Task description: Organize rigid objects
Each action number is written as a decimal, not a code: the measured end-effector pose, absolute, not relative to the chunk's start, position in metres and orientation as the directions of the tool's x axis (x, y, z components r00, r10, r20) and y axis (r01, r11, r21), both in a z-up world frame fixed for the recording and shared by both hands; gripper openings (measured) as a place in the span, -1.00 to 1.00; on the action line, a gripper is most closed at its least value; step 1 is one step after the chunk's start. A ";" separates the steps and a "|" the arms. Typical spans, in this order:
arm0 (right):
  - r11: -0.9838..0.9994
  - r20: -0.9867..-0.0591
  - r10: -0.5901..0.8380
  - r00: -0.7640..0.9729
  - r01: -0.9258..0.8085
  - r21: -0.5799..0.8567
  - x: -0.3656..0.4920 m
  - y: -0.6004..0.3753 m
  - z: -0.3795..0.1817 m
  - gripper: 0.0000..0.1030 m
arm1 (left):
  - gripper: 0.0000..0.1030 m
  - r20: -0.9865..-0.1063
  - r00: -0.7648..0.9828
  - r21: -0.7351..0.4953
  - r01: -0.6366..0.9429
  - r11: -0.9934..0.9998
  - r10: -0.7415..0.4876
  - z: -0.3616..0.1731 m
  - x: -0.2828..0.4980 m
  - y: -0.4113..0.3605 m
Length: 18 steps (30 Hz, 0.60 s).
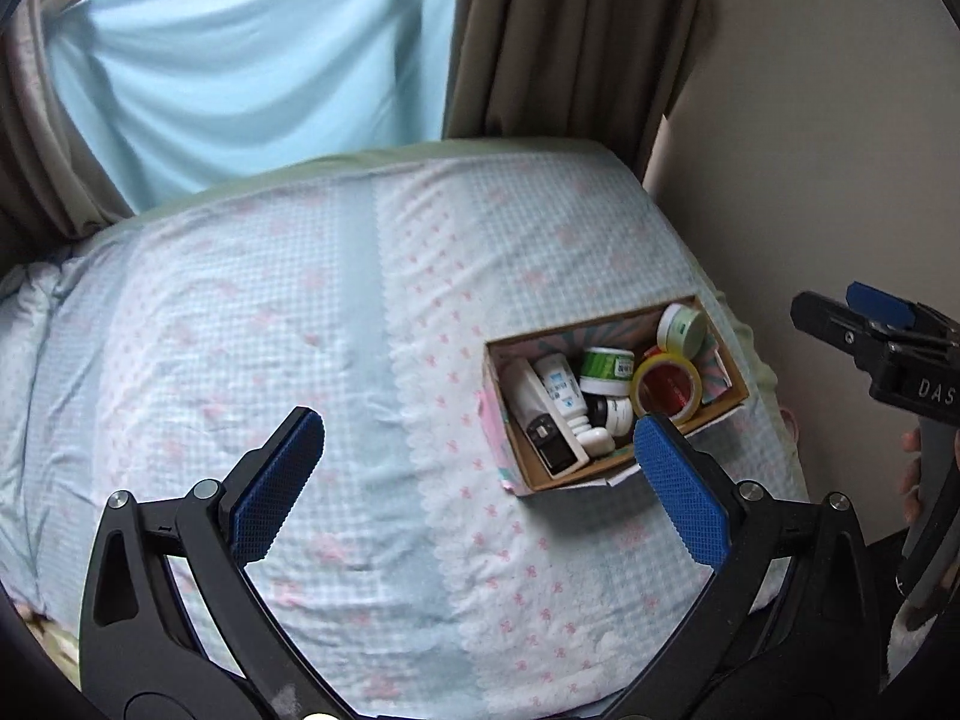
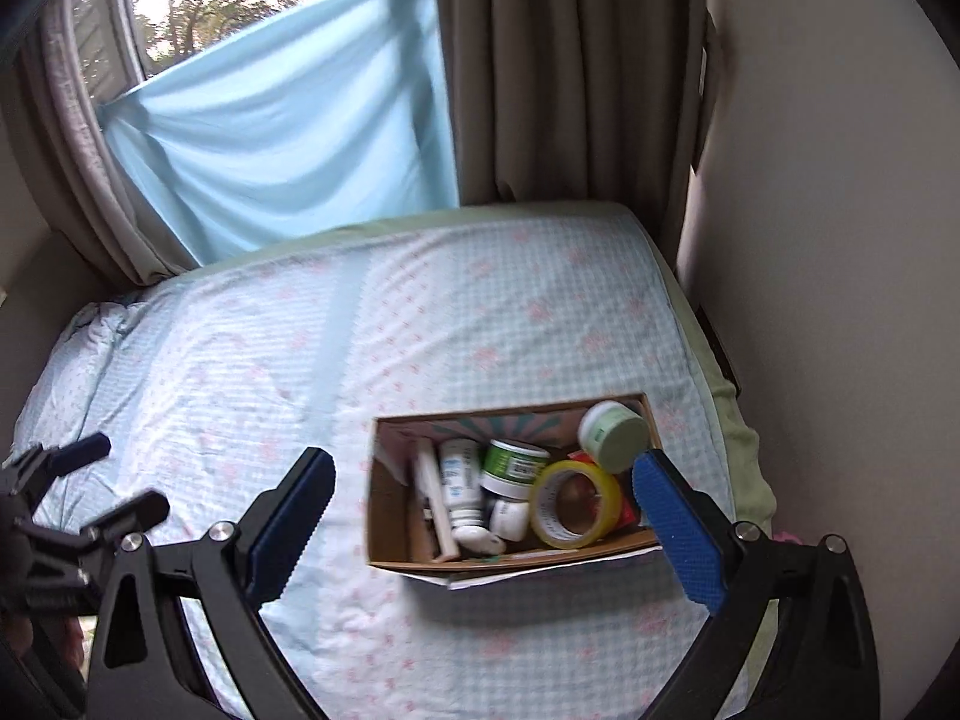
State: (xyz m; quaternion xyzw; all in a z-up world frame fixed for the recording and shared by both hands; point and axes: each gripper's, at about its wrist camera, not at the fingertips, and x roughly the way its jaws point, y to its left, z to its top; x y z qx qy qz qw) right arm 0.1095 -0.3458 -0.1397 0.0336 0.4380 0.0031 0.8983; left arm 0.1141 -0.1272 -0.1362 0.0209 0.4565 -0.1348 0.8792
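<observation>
A cardboard box [image 1: 515, 468] [image 2: 384, 534] lies on the bed near its right side. Inside it are a yellow tape roll [image 1: 666, 387] [image 2: 576, 504], a green-labelled jar [image 1: 606, 369] [image 2: 513, 468], a pale green-lidded jar [image 1: 681, 329] [image 2: 612, 435], a white bottle [image 1: 561, 390] [image 2: 462, 480] and other small white items. My left gripper [image 1: 474, 474] is open and empty above the sheet, left of the box. My right gripper [image 2: 480, 516] is open and empty, hovering over the box; it also shows at the right edge of the left wrist view [image 1: 864, 324].
The bed has a blue gingham sheet with pink bows [image 1: 300, 330] [image 2: 240, 360]. A wall [image 1: 810, 120] [image 2: 840, 240] runs along its right side. Brown curtains [image 1: 570, 30] [image 2: 570, 60] and a hanging blue cloth [image 1: 240, 60] [image 2: 288, 120] stand behind.
</observation>
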 end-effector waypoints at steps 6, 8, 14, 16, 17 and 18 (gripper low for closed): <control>0.999 -0.697 0.032 0.716 -0.028 0.018 0.072 -0.286 -0.076 0.92 | 0.99 -0.690 0.707 -0.030 0.188 0.982 -0.157 -0.056 0.082 -0.070; 0.999 -0.671 0.024 0.741 -0.042 -0.011 0.060 -0.272 -0.063 0.92 | 0.99 -0.660 0.737 -0.014 0.180 0.984 -0.144 -0.039 0.070 -0.059; 1.000 -0.618 0.021 0.786 -0.026 0.001 0.029 -0.254 -0.042 0.92 | 0.99 -0.605 0.781 -0.065 0.148 0.987 -0.157 -0.023 0.032 -0.032; 1.000 -0.609 0.014 0.793 -0.019 -0.002 0.024 -0.253 -0.041 0.92 | 0.99 -0.597 0.785 -0.084 0.142 0.986 -0.164 -0.025 0.022 -0.029; 1.000 -0.605 0.008 0.796 -0.016 -0.008 0.021 -0.252 -0.041 0.92 | 0.99 -0.594 0.788 -0.089 0.137 0.987 -0.163 -0.025 0.018 -0.028; 1.000 -0.604 0.008 0.797 -0.017 -0.010 0.019 -0.251 -0.042 0.92 | 0.99 -0.594 0.788 -0.092 0.134 0.987 -0.162 -0.026 0.014 -0.027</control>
